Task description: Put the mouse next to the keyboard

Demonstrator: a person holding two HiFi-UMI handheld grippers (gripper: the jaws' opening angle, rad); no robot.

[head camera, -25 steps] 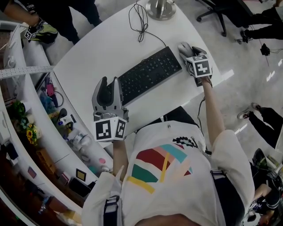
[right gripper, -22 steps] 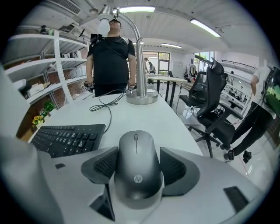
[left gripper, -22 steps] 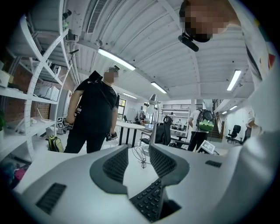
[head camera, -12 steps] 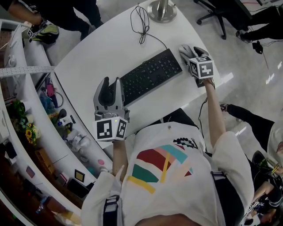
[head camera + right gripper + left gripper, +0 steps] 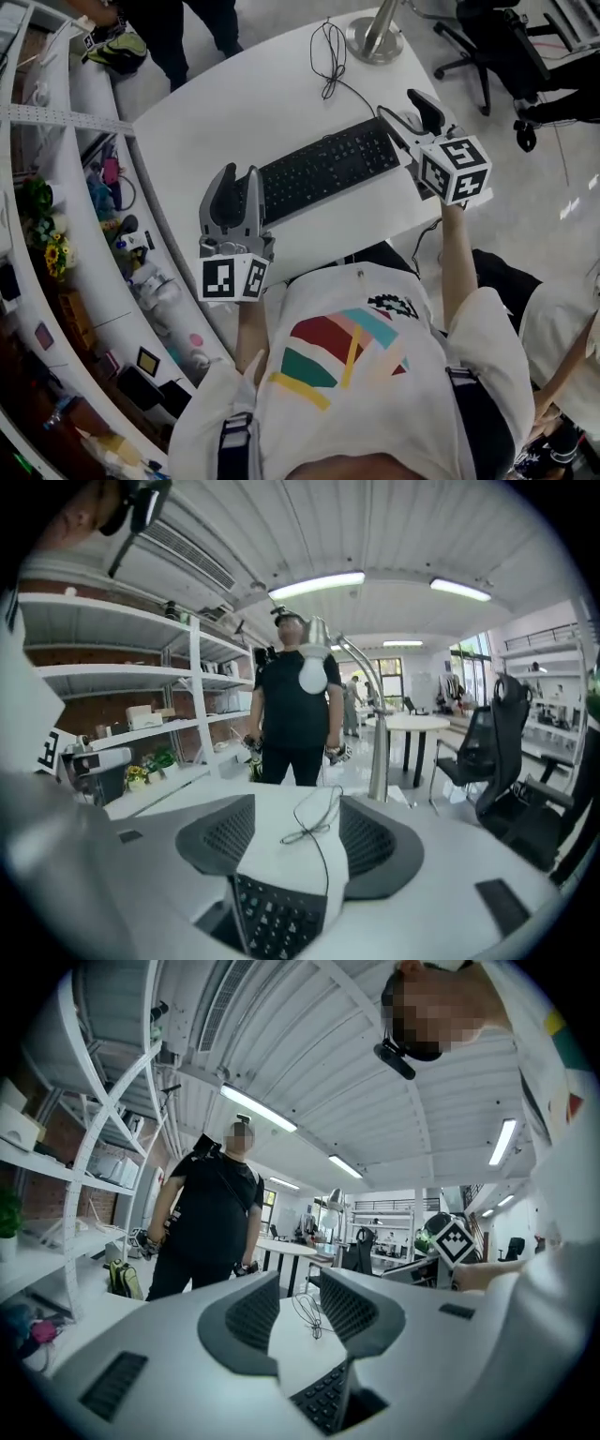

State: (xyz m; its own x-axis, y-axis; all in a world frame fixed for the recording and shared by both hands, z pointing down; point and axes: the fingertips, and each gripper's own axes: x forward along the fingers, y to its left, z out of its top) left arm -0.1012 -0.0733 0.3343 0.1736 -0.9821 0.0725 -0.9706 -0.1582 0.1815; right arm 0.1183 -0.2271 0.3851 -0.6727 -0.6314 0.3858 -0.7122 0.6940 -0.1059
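A black keyboard [image 5: 323,169] lies slantwise on the white table [image 5: 234,103]. My right gripper [image 5: 413,112] hovers at the keyboard's right end, jaws apart. In the right gripper view [image 5: 295,817] only the table, a looped cable [image 5: 314,827] and keyboard keys [image 5: 277,921] show between them. The mouse cannot be picked out in any view; the right gripper covers the spot beside the keyboard. My left gripper [image 5: 234,187] stands open and empty at the keyboard's left end, near the table's front edge. The left gripper view [image 5: 298,1288] shows keys [image 5: 323,1396] low in its gap.
A lamp base [image 5: 375,42] and a coiled black cable [image 5: 328,56] sit at the table's far side. A person [image 5: 187,28] stands beyond the table. Curved shelves [image 5: 56,253] with small items run along the left. An office chair [image 5: 487,37] stands at the right.
My right gripper has risen toward the head camera and drawn back slightly from the keyboard's right end. The head view has shifted. The left gripper has stayed in place.
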